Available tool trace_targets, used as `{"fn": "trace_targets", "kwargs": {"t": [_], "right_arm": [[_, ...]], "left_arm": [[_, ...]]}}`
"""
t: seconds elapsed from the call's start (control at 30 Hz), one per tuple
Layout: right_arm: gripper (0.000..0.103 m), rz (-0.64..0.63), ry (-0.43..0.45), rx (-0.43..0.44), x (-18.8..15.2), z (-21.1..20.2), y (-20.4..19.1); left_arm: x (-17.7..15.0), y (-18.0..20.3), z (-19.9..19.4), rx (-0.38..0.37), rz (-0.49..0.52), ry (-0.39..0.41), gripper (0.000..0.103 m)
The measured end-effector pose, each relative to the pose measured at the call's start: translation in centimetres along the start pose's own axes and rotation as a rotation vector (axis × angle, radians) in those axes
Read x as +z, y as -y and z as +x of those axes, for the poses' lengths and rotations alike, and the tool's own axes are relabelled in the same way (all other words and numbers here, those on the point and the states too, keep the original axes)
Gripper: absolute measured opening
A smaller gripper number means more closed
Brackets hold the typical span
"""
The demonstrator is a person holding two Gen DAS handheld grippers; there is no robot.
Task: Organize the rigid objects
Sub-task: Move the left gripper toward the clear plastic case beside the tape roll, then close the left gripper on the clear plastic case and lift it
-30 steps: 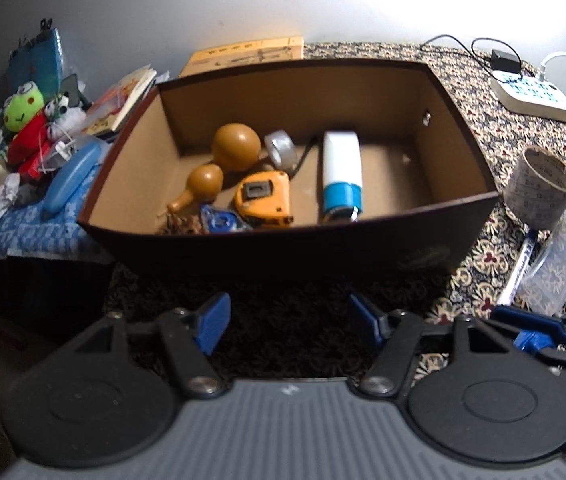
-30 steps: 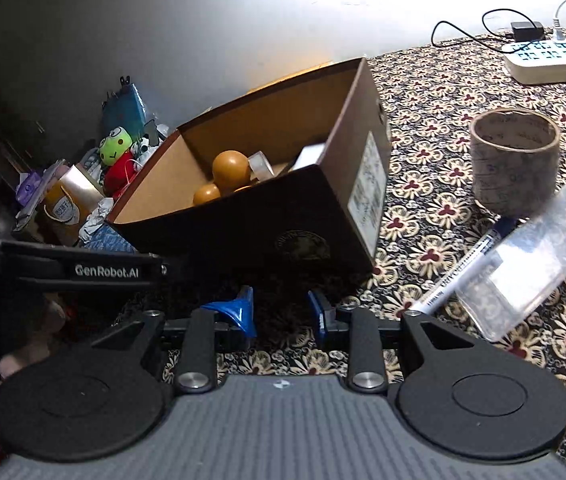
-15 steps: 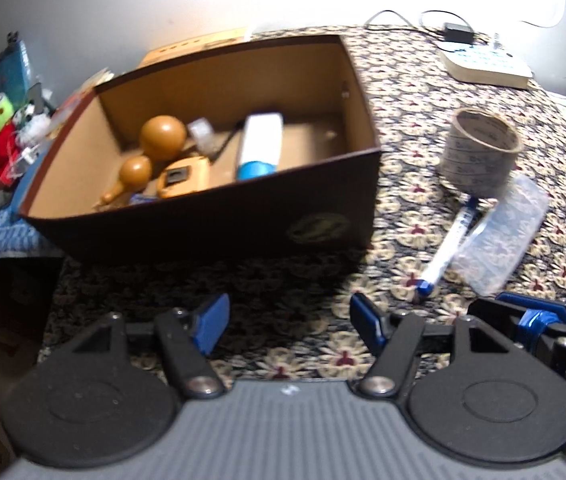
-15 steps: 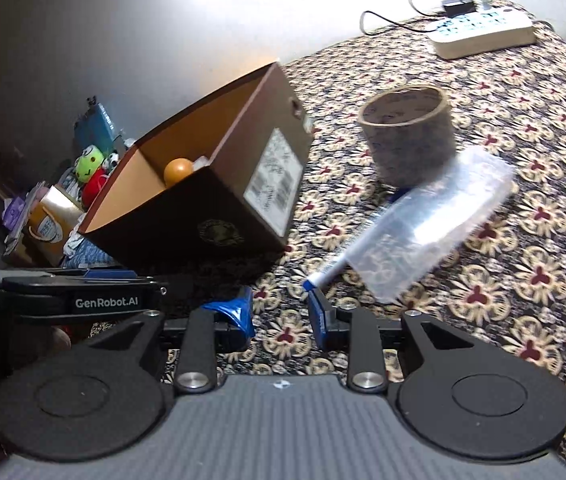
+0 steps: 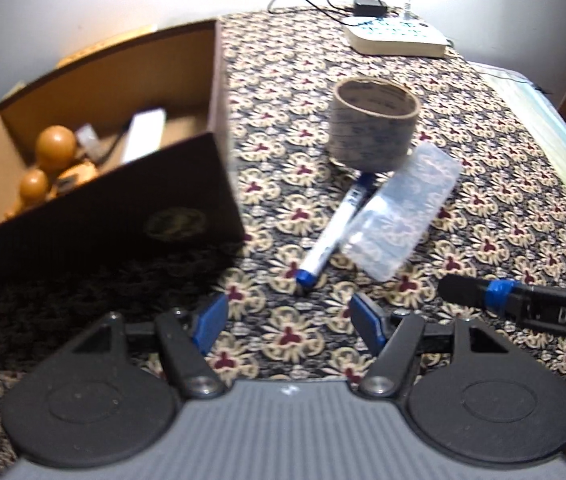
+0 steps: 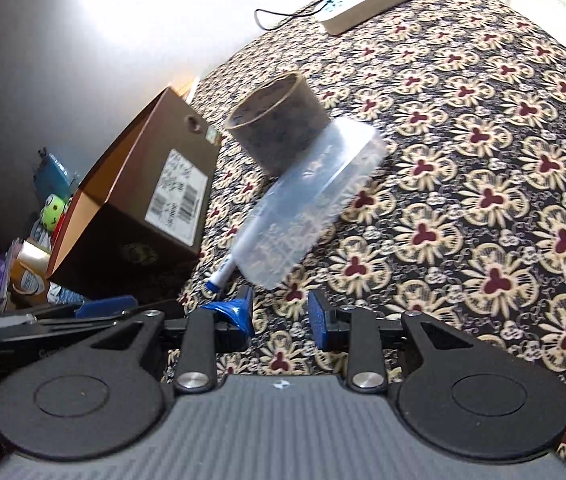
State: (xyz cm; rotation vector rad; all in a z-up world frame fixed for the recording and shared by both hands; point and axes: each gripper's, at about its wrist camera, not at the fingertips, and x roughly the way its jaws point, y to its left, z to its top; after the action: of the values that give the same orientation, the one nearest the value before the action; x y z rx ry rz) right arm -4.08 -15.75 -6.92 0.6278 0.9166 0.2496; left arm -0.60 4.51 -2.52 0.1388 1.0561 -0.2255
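Note:
My left gripper (image 5: 289, 320) stands open over the flowered tablecloth (image 5: 483, 184), nothing between its blue pads. Just ahead of it lie a white marker with a blue cap (image 5: 335, 228), a clear plastic case (image 5: 403, 216) and a roll of tape (image 5: 371, 128) standing on end. An open brown box (image 5: 103, 216) at the left holds orange gourds, a white device and other small items. In the right wrist view my right gripper (image 6: 281, 314) is open by a narrow gap and holds nothing, close in front of the case (image 6: 307, 208), marker (image 6: 223, 274) and tape roll (image 6: 279, 132).
A white power strip (image 5: 395, 36) with cables lies at the table's far edge. The box (image 6: 143, 184) stands left of the tape roll. Toys and clutter (image 6: 51, 216) are piled beyond the box. A finger of the other gripper (image 5: 483, 296) reaches in from the right.
Both grippers have swung right, away from the box, and come lower and closer to the marker, case and tape roll. The right view has tilted. Neither gripper's opening has changed.

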Motion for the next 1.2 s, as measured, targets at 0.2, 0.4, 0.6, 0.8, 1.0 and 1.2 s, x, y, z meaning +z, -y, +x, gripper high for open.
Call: {"fn": "trace_targets", "kwargs": {"t": [0.2,0.4,0.6,0.8,1.0,1.2], "right_arm": [[0.013,0.088,0.023,-0.014,1.3,-0.2,2.1],[0.013,0.173,0.047,-0.002,2.9,-0.2,3.4],[0.013,0.203,0.060,-0.018,3.4,-0.5,4.0],[0.013,0.224,0.079,-0.037,3.6,-0.7,4.6],[0.013,0.242,0.099,-0.040,4.0,-0.7,4.8],[0.014,0.226,0.080,-0.042,4.7,0.7,4.1]], "left_arm": [[1.6,2.0,1.3,-0.035,0.054,-0.005,0.069],[3.4,4.0,3.5,-0.093,0.126,0.004,0.070],[3.5,6.0,5.0,-0.151,0.189,0.020,0.070],[1.9,8.4,4.0,-0.254,0.273,0.035,0.065],[2.0,8.9,3.4,-0.216,0.326,0.062,0.072],[3.0,10.2,4.9,-0.208,0.364,0.047,0.076]]}}
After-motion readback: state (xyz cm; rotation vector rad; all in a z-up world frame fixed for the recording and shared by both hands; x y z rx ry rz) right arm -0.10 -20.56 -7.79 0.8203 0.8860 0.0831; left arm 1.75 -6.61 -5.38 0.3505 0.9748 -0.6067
